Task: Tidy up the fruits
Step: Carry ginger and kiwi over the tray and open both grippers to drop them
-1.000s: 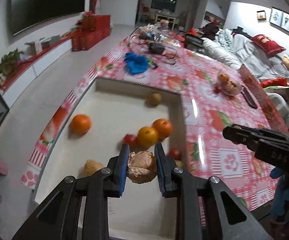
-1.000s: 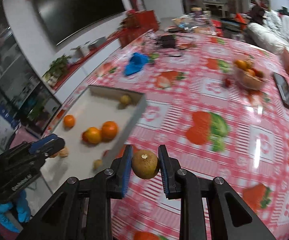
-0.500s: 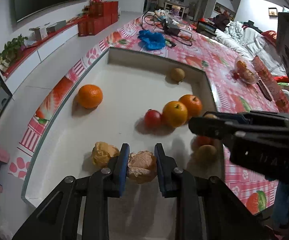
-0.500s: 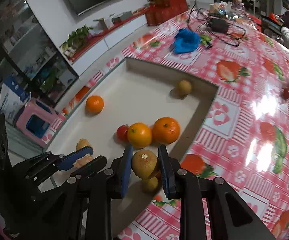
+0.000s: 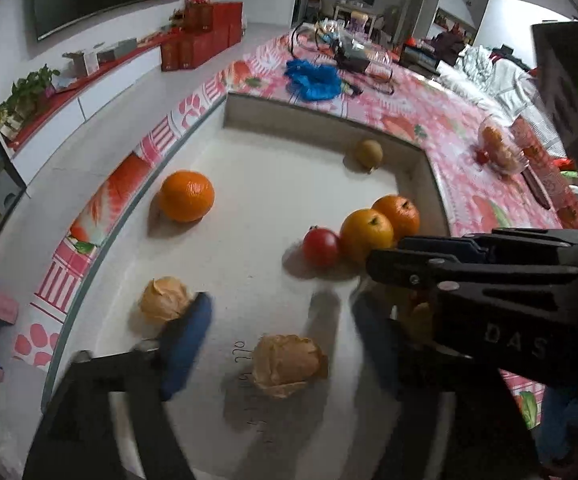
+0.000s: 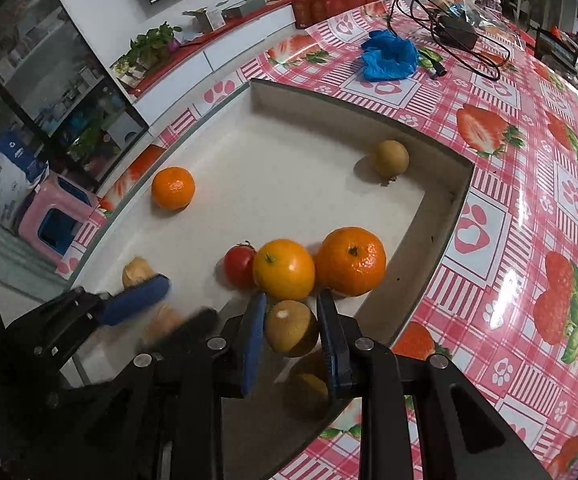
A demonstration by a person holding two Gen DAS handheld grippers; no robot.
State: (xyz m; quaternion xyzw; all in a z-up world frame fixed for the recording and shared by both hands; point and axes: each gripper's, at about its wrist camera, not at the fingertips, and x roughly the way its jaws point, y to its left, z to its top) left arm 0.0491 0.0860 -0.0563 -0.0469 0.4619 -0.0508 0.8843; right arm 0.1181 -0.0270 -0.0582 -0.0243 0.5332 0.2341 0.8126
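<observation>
Now the left gripper (image 5: 277, 344) has just been opening: its jaws stand wide and blurred, and the papery husked fruit (image 5: 287, 364) lies free on the tray (image 5: 321, 126) floor between them, touched by neither pad. A second ago that fruit was clamped and carried; its release means this piece is delivered, beside a second husked fruit (image 5: 165, 300) near the left blue pad.

The right gripper (image 6: 291, 336) is closed on a brown round fruit (image 6: 289, 330), held just above the tray's near right corner. This fruit reads as the next one to set down.

Edges and room:
- The tray wall runs close along the right of the held fruit; another yellowish fruit (image 6: 309, 388) sits directly below it, against that wall.
- Two oranges (image 6: 317, 266) and a tomato (image 6: 239, 266) sit touching just ahead of the right pads.
- Open floor lies in the tray centre, between a lone orange (image 6: 173, 188) and the cluster.
- A similar brown fruit (image 6: 391, 159) rests at the far wall.
- Both grippers are near each other; lifting the left one first looks prudent.
</observation>
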